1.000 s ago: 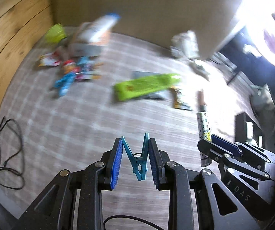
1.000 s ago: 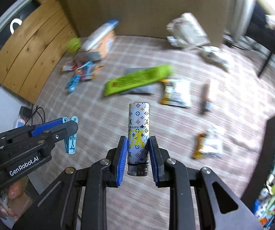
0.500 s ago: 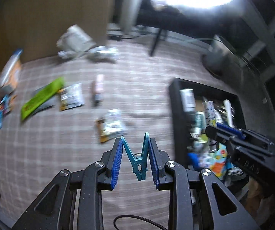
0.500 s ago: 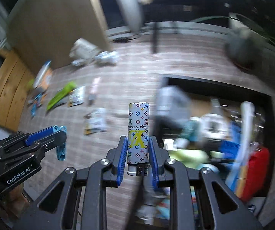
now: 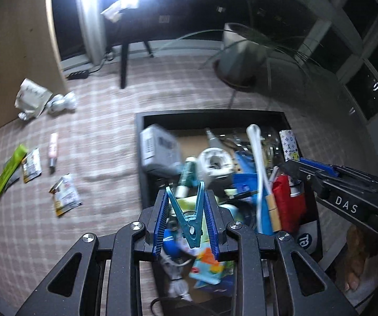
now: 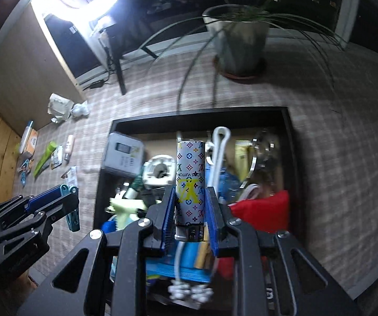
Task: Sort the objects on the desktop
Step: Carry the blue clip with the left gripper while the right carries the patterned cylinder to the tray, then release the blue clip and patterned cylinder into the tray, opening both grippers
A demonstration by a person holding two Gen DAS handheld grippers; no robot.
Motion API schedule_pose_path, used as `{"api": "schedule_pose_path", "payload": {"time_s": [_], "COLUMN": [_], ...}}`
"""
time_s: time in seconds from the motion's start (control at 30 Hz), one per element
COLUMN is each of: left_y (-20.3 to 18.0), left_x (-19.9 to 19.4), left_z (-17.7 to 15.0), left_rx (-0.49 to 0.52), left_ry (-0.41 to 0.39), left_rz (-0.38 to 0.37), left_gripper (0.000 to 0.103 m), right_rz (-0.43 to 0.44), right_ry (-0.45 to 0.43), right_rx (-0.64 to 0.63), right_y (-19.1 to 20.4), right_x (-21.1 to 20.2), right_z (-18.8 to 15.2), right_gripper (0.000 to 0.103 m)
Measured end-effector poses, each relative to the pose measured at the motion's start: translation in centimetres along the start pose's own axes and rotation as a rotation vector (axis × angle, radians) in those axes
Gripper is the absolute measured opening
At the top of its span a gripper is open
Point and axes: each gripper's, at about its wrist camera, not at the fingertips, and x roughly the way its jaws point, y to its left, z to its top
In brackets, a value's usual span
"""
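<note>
My left gripper (image 5: pixel 186 205) is shut on a teal clothespin (image 5: pixel 189 218) and holds it above the near left part of a black storage box (image 5: pixel 210 114) full of mixed items. My right gripper (image 6: pixel 190 200) is shut on a white patterned lighter (image 6: pixel 190 173), upright, above the middle of the same box (image 6: pixel 197 113). In the left wrist view the right gripper (image 5: pixel 294 162) shows at the right with the lighter (image 5: pixel 289 143). In the right wrist view the left gripper (image 6: pixel 67 192) shows at the left with the clothespin (image 6: pixel 73 217).
Loose items lie on the checked cloth at the left: a snack packet (image 5: pixel 65 197), a pink tube (image 5: pixel 53 148), a green packet (image 5: pixel 11 169), a crumpled bag (image 5: pixel 32 100). A potted plant (image 6: pixel 239 31) stands behind the box. The box holds a red pouch (image 6: pixel 262 208) and a white roll (image 5: pixel 215 162).
Both grippers have swung right from the scattered items to above the black box, still holding the clothespin and the lighter. The box now fills the middle of both views.
</note>
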Motion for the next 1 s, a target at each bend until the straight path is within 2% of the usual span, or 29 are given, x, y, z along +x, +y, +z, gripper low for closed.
{"api": "schedule_pose_path", "payload": {"time_s": [0.2, 0.23, 0.3, 0.4, 0.6, 1.0], "left_y": [-3.5, -4.0, -4.5, -5.0, -4.6, -1.3], "left_x": [-0.1, -0.3, -0.7, -1.4, -3.4, -7.8], "left_z": [0.3, 0.3, 0.2, 0.1, -0.6, -2.8], "left_rx": [0.047, 0.055, 0.055, 0.075, 0.072, 0.057], "left_ry": [-0.039, -0.047, -0.068, -0.104, -0.140, -0.198], "left_rz": [-0.005, -0.003, -0.015, 0.025, 0.027, 0.063], "left_gripper": [0.028, 0.042, 0.058, 0.057, 0.056, 0.056], "right_rz": [0.017, 0.019, 0.006, -0.001, 0.015, 0.025], "right_ry": [-0.015, -0.015, -0.015, -0.040, -0.060, -0.082], "right_rx": [-0.010, -0.013, -0.010, -0.019, -0.036, -0.089], "right_y": [-1.5, -1.6, -1.7, -1.5, -0.6, 4.3], "right_x": [-0.9, -1.1, -1.5, -2.4, -3.6, -5.1], "right_z": [0.0, 0.0, -0.1, -0.4, -0.8, -2.6], "right_gripper": [0.024, 0.029, 0.040, 0.041, 0.041, 0.041]}}
